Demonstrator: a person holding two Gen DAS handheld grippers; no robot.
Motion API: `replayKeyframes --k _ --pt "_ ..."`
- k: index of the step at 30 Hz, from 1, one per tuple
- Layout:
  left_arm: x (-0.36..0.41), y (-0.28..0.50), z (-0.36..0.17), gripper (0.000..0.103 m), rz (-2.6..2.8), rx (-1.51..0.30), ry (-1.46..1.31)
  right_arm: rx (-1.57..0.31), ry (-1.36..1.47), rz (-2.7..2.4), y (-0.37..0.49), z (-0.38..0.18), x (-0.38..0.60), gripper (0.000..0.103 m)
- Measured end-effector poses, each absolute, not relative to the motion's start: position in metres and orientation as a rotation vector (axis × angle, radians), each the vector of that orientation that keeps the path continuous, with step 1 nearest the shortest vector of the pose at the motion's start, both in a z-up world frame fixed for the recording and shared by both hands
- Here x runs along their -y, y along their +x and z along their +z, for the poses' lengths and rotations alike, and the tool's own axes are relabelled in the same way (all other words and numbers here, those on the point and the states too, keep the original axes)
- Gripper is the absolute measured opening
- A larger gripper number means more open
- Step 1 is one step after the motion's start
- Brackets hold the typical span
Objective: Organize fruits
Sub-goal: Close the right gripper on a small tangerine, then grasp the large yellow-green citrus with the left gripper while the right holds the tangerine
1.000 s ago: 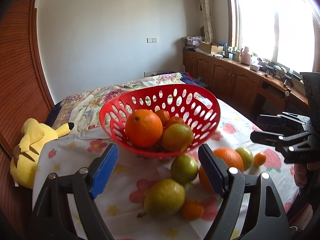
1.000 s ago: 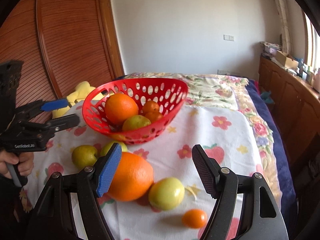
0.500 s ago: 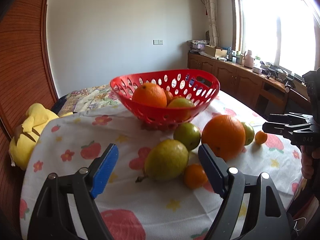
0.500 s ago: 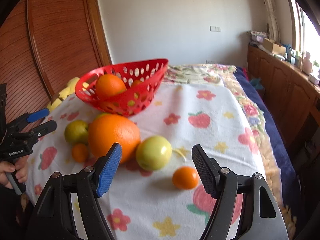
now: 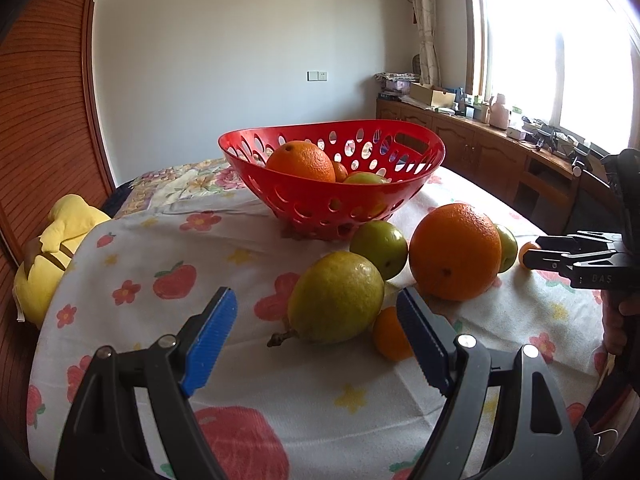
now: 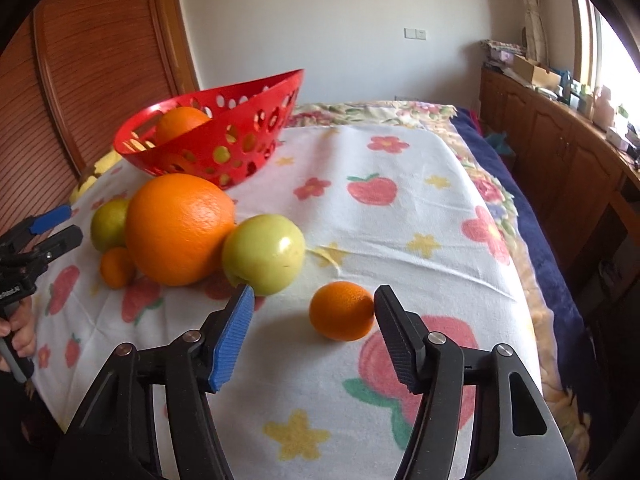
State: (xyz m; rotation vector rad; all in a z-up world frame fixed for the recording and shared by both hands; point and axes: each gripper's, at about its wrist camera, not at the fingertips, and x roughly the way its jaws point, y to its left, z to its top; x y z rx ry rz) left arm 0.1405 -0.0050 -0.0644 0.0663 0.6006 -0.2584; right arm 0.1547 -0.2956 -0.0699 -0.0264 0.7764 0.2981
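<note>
— Where's the fruit?

— Red basket (image 5: 332,200) on the flowered cloth (image 6: 400,240) holds an orange; just before it lie a big orange (image 6: 180,228), a pear (image 5: 336,298), an apple (image 6: 264,254).

— And the claws?

— Left gripper (image 5: 316,332) gapes before the pear (untouched). Right gripper (image 6: 314,314) is closing around a small mandarin (image 6: 342,310).

My left gripper (image 5: 316,330) is black plastic, with a ribbed blue pad on one finger (image 5: 210,340), a dark ribbed pad opposite, and silver screws behind both jaws. My right gripper (image 6: 314,332) matches it: blue pad, black pad, silver screws.
</note>
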Motion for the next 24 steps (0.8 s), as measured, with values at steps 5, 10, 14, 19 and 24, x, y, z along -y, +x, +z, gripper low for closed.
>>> replayKeyframes --k 5,10,14,19,24 --pt "0.006 0.143 -0.065 0.082 -0.255 -0.608 0.072 -0.794 -0.027 0.278 0.158 -0.072 0.299 0.055" --pt "0.006 0.143 -0.066 0.082 -0.253 -0.615 0.073 -0.825 -0.037 0.265 0.161 -0.078 0.298 0.036" --pt "0.006 0.144 -0.066 0.082 -0.249 -0.621 0.070 -0.809 -0.042 0.271 0.158 -0.077 0.296 0.036" --pt "0.007 0.146 -0.068 0.082 -0.248 -0.630 0.078 -0.788 -0.015 0.311 0.151 -0.072 0.291 0.036" --pt "0.009 0.148 -0.070 0.082 -0.253 -0.641 0.086 -0.781 -0.021 0.333 0.147 -0.075 0.284 0.036"
